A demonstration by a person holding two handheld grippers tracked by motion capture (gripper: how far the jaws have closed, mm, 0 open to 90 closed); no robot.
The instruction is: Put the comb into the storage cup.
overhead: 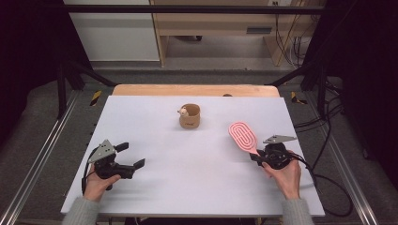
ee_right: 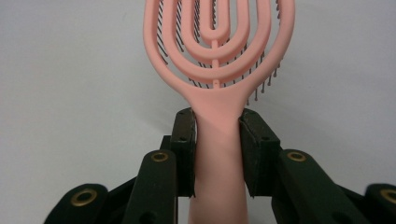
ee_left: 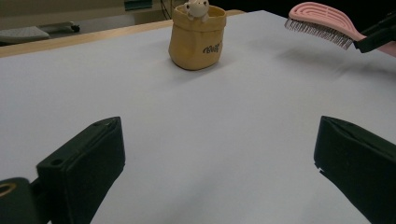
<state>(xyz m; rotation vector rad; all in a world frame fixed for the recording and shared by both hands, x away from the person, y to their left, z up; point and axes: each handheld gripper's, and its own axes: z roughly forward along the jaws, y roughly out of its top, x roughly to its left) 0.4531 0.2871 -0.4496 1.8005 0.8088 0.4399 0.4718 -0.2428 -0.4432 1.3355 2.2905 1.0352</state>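
Observation:
A pink vented hairbrush (overhead: 242, 135) is lifted off the white table at the right, bristles facing down. My right gripper (overhead: 256, 156) is shut on its handle (ee_right: 217, 154), both black jaws pressed against the sides. The brush head (ee_left: 320, 23) hangs in the air with a shadow under it. A tan pouch-shaped cup (overhead: 189, 116) with a small white animal figure on its rim stands at the table's middle back (ee_left: 197, 37). My left gripper (overhead: 130, 155) rests at the front left, open, with bare table between its jaws (ee_left: 215, 154).
The white tabletop (overhead: 187, 159) has a wooden strip along its far edge (overhead: 195, 90). Black frame rails run along both sides. Cables trail from the right gripper off the right edge (overhead: 328, 187).

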